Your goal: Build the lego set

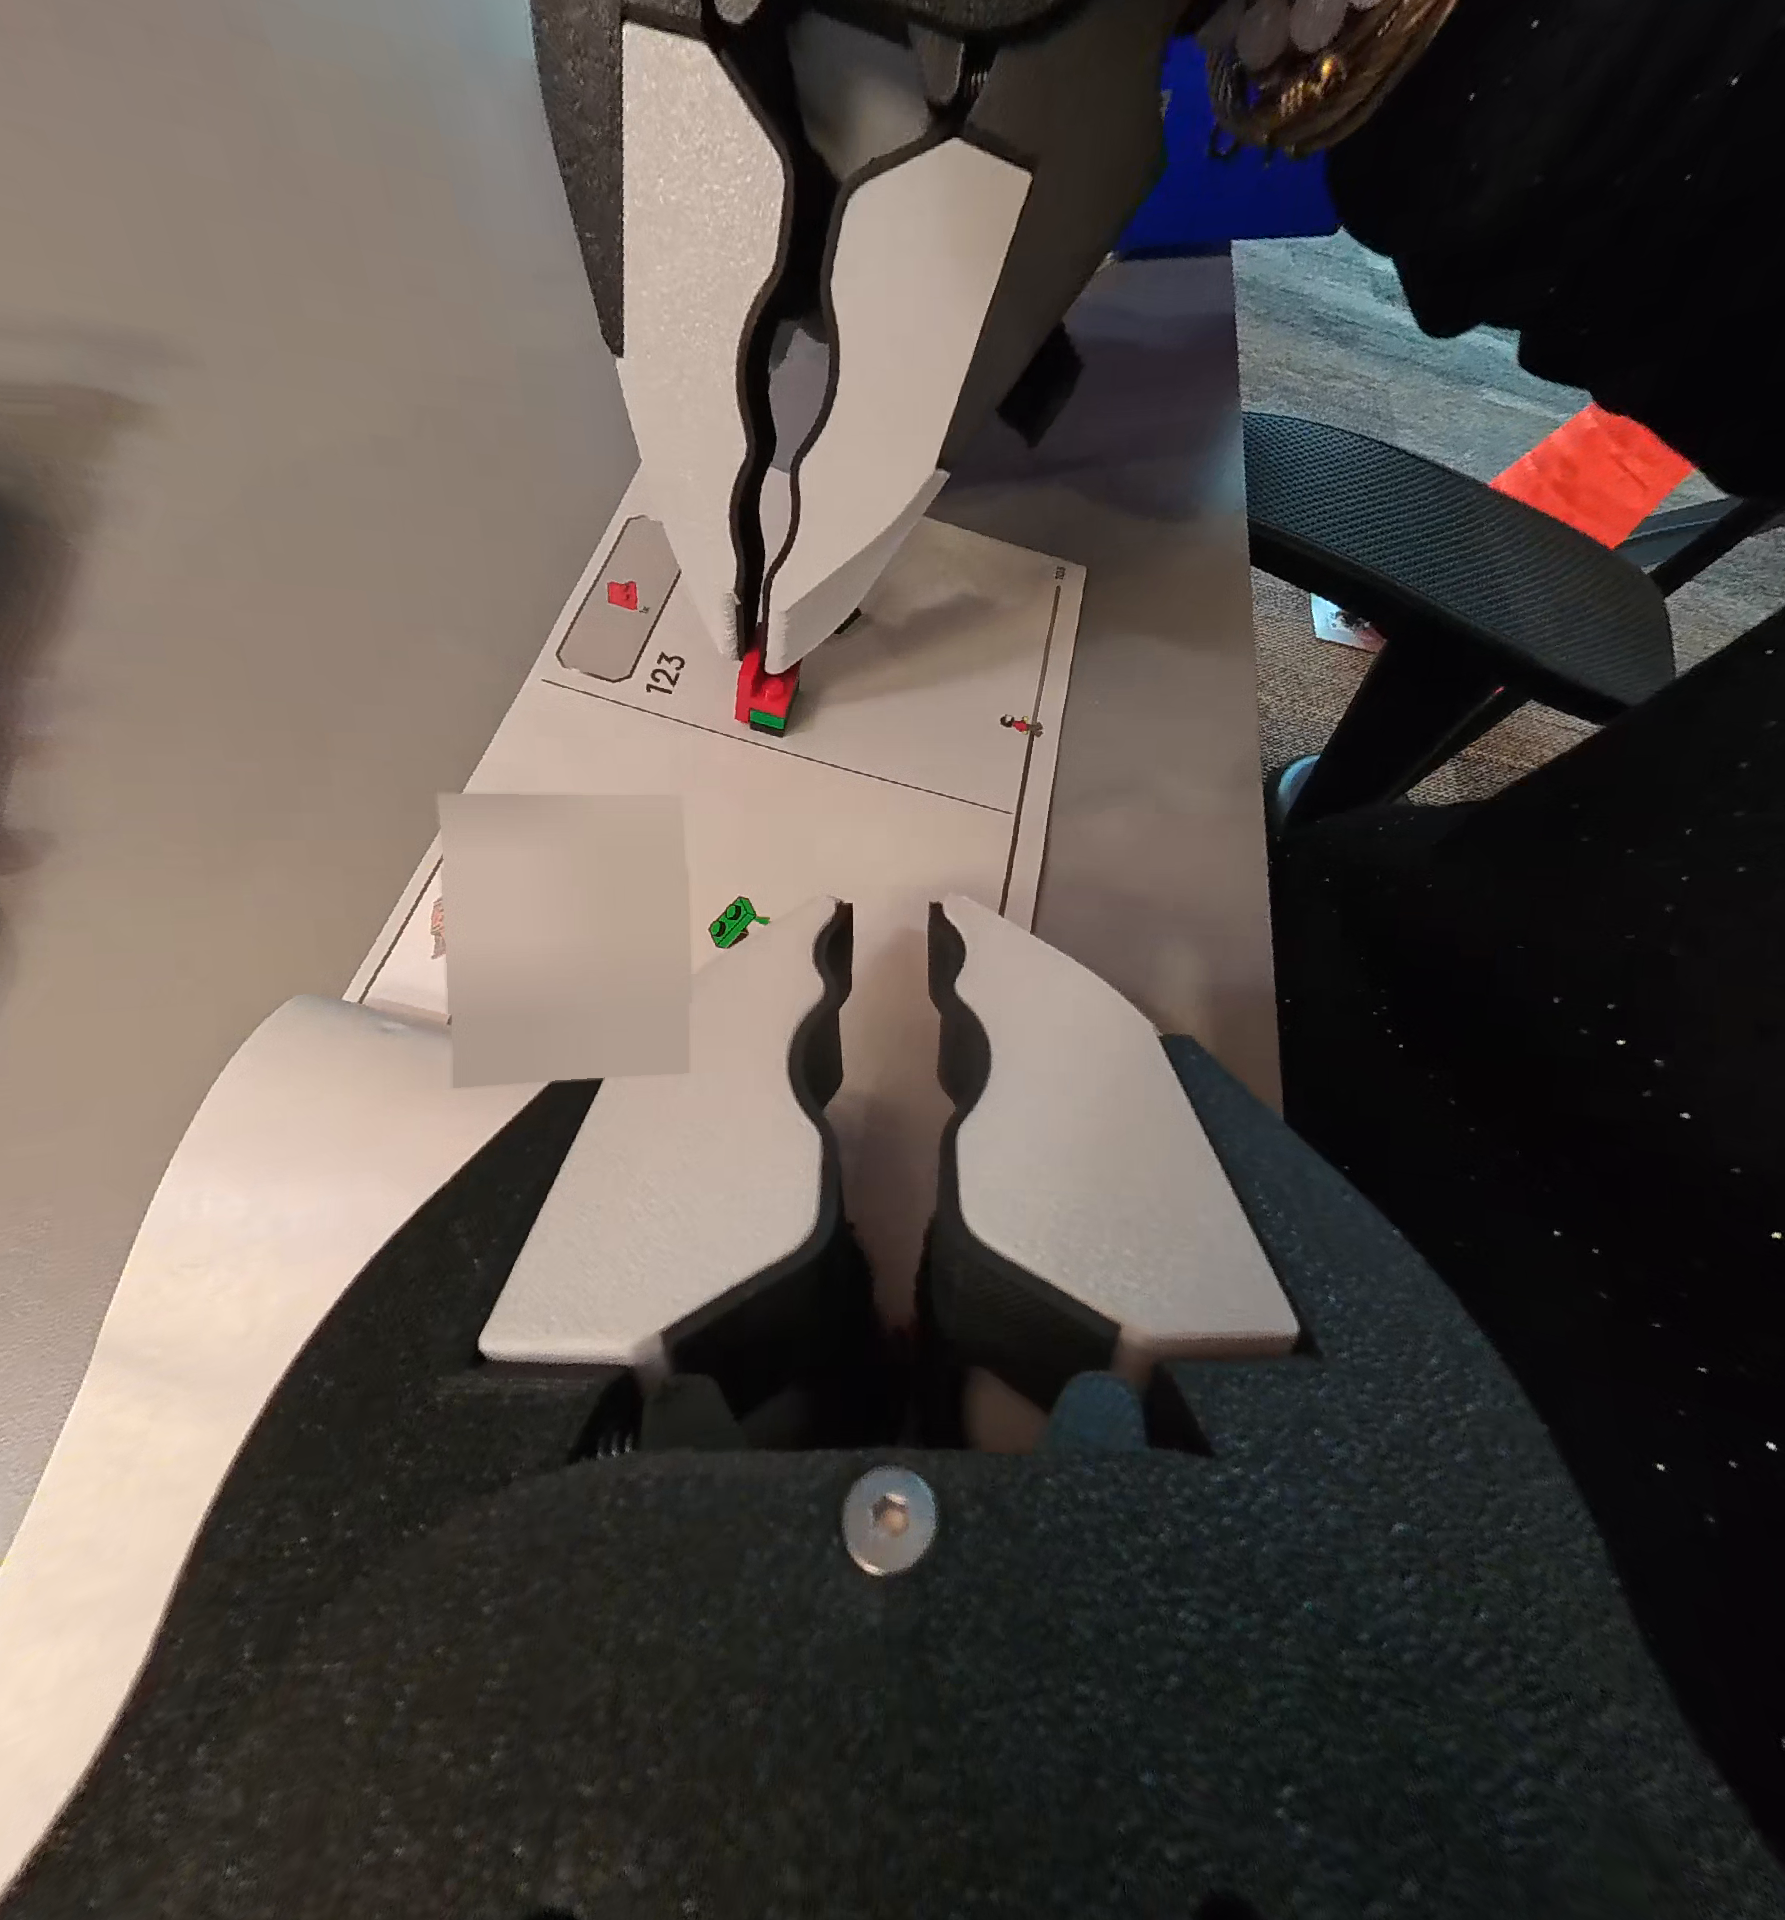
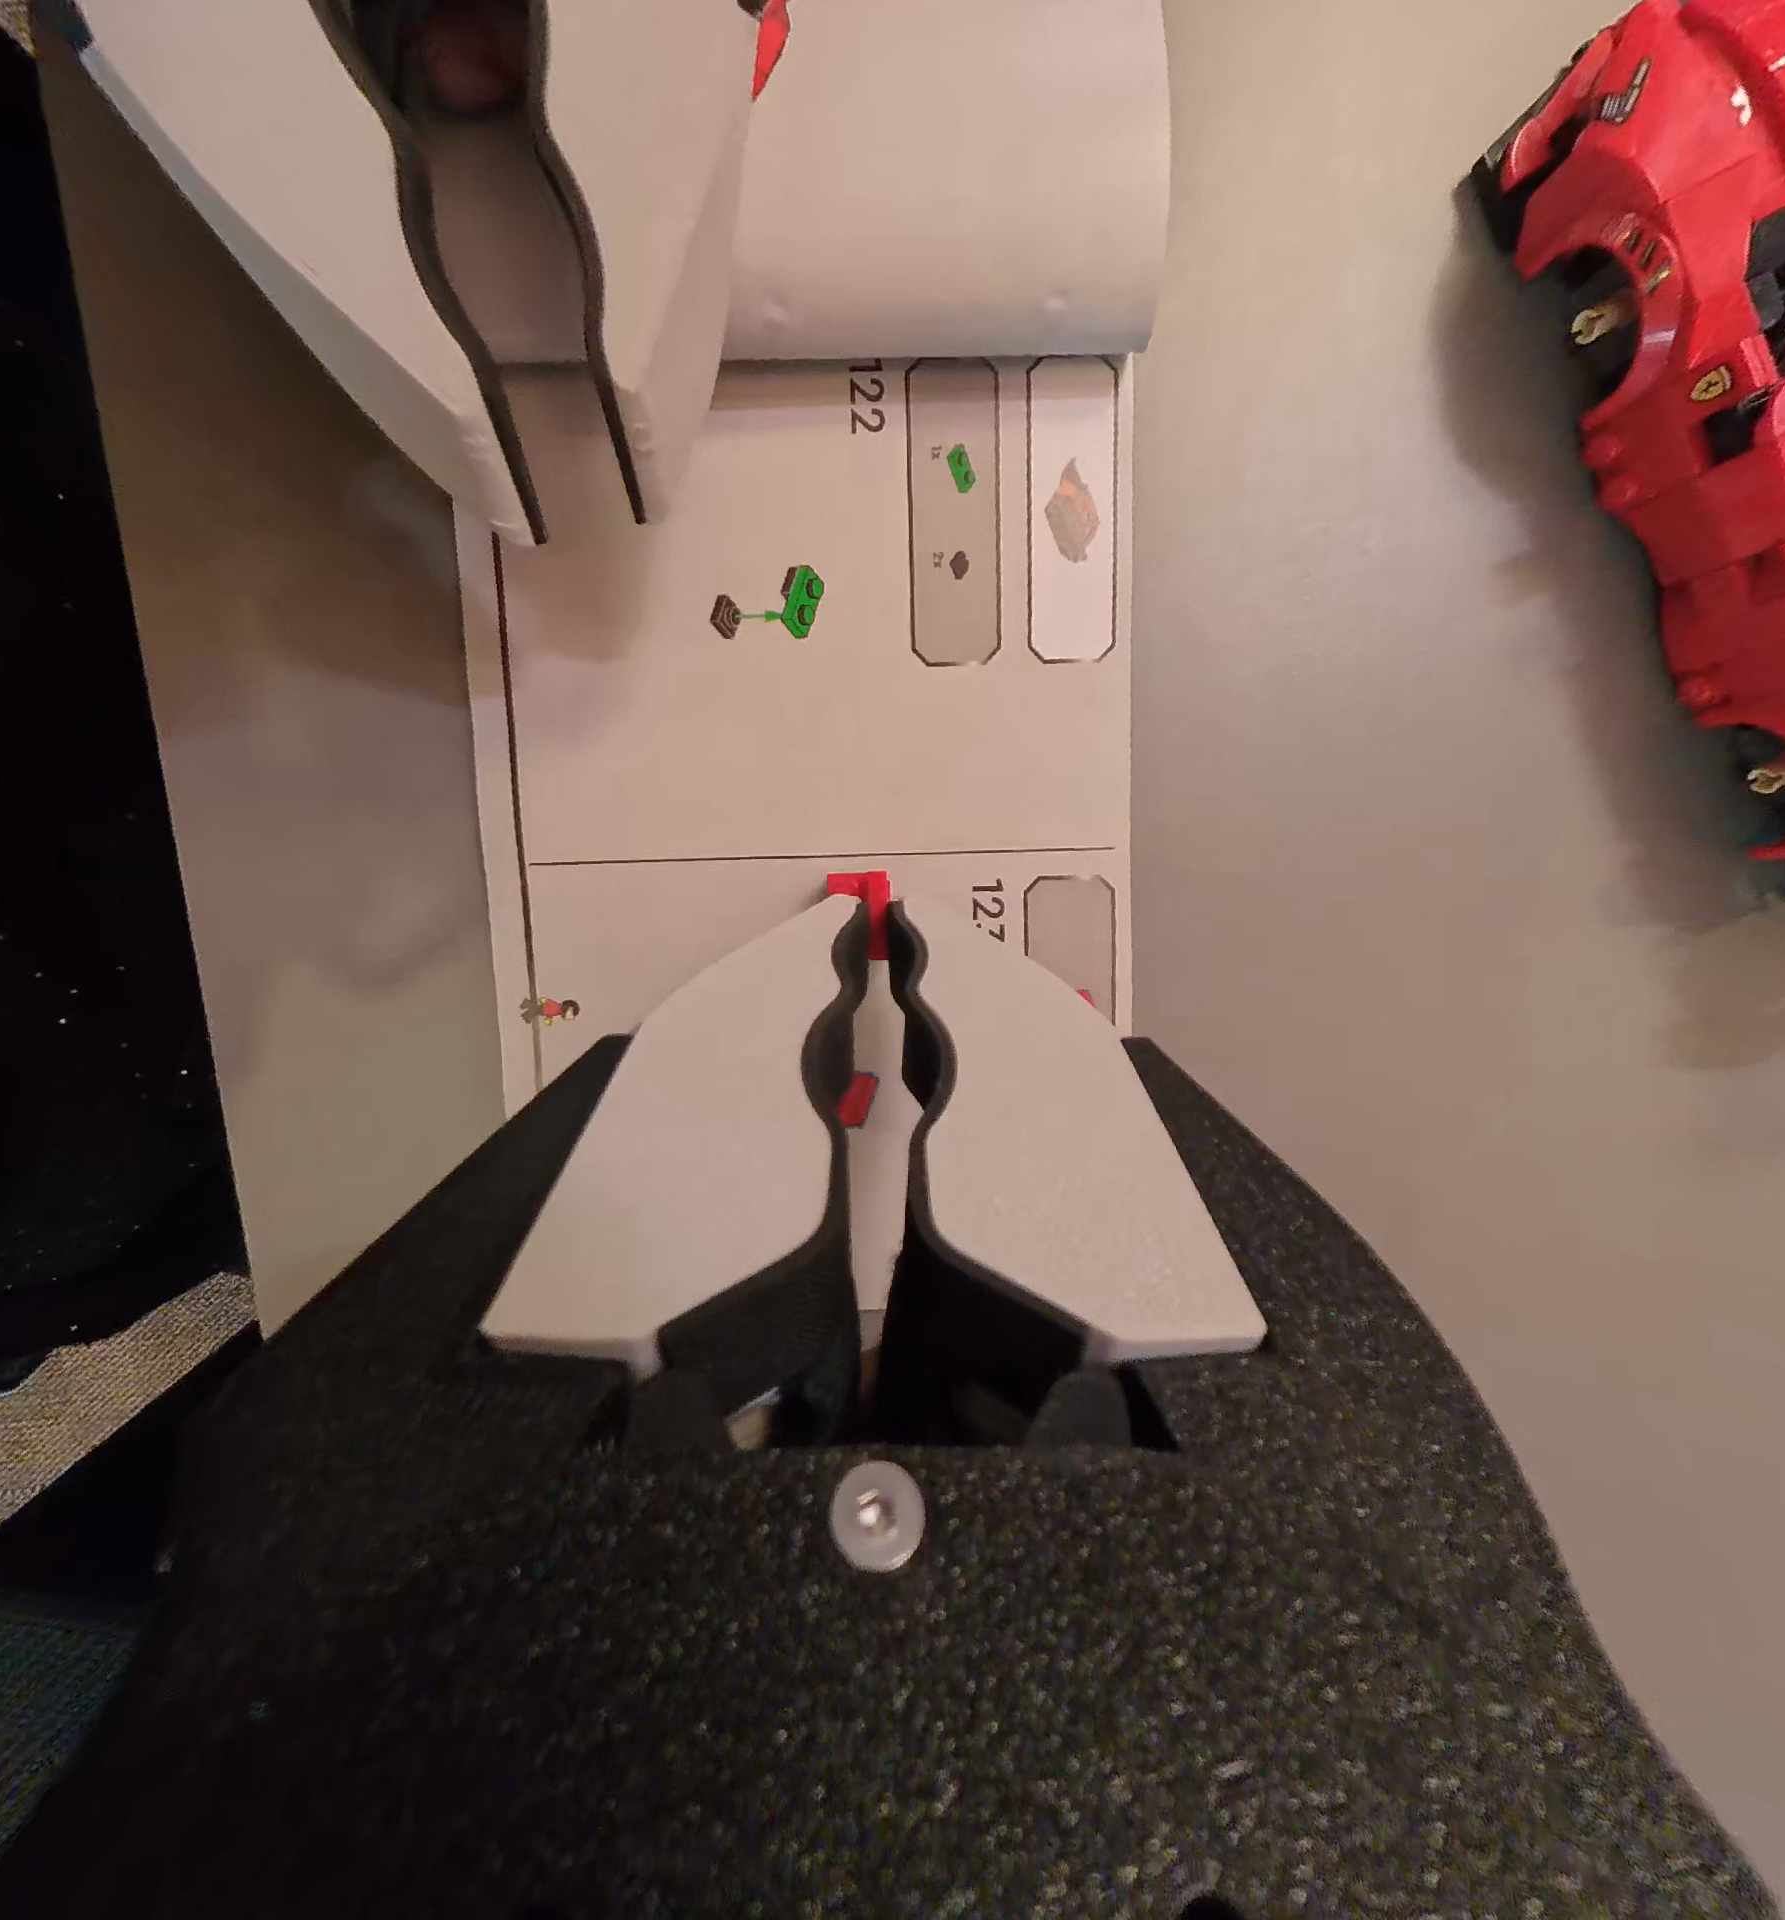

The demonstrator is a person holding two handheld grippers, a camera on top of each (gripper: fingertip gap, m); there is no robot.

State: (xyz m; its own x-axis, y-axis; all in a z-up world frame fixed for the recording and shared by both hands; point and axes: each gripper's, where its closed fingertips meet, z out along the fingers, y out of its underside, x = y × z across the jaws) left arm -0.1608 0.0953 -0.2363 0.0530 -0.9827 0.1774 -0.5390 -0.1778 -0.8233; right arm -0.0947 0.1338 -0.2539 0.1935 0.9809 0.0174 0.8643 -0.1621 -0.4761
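Left gripper (image 1: 890, 914) idles with a narrow empty gap low over the booklet (image 2: 815, 727). Right gripper (image 2: 867, 906) pinches the red brick (image 1: 763, 681) onto the green piece (image 1: 769, 719) on the page; car (image 2: 1698, 436) sits well right. Press straight down, no twisting.
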